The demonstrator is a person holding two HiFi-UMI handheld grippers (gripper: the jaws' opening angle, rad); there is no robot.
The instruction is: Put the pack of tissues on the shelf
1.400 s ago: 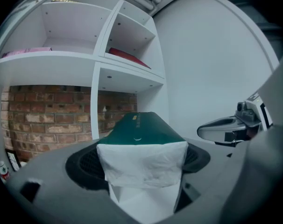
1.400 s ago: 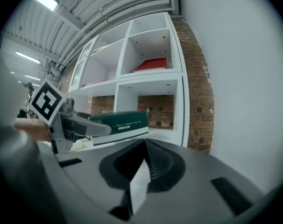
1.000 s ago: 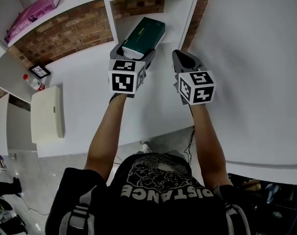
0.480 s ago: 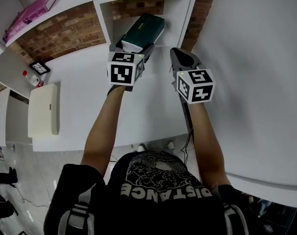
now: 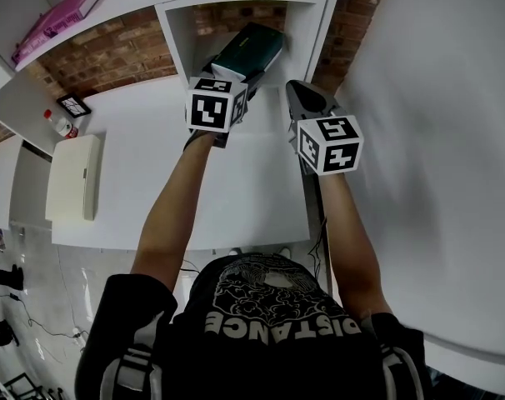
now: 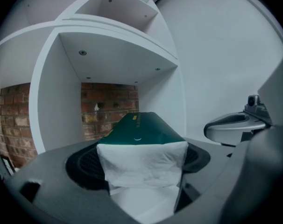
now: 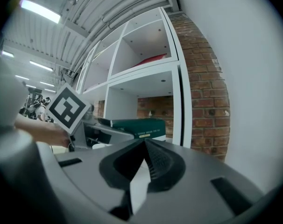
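The pack of tissues [image 5: 251, 50] is a dark green pack with a white end [image 6: 141, 157]. My left gripper [image 5: 233, 75] is shut on its near end and holds it level, pointing into the open white shelf compartment [image 5: 307, 23]. The pack's far end reaches into the compartment mouth, in front of the brick back wall [image 6: 109, 108]. My right gripper [image 5: 297, 90] is shut and empty, just right of the pack and level with it. From the right gripper view, the tissue pack [image 7: 141, 125] and the left gripper's marker cube [image 7: 67, 107] lie to the left of the shut right gripper [image 7: 144, 146].
A white counter [image 5: 144, 140] runs under the shelf, bearing a cream box [image 5: 73, 177], a small bottle [image 5: 59, 125] and a small framed item [image 5: 73, 105]. A pink book [image 5: 57, 19] lies on a shelf to the left. A white wall [image 5: 436, 98] stands at the right.
Both grippers have moved forward towards the shelf. The tissue pack's far end now reaches into the compartment mouth; the left gripper's hold is unchanged.
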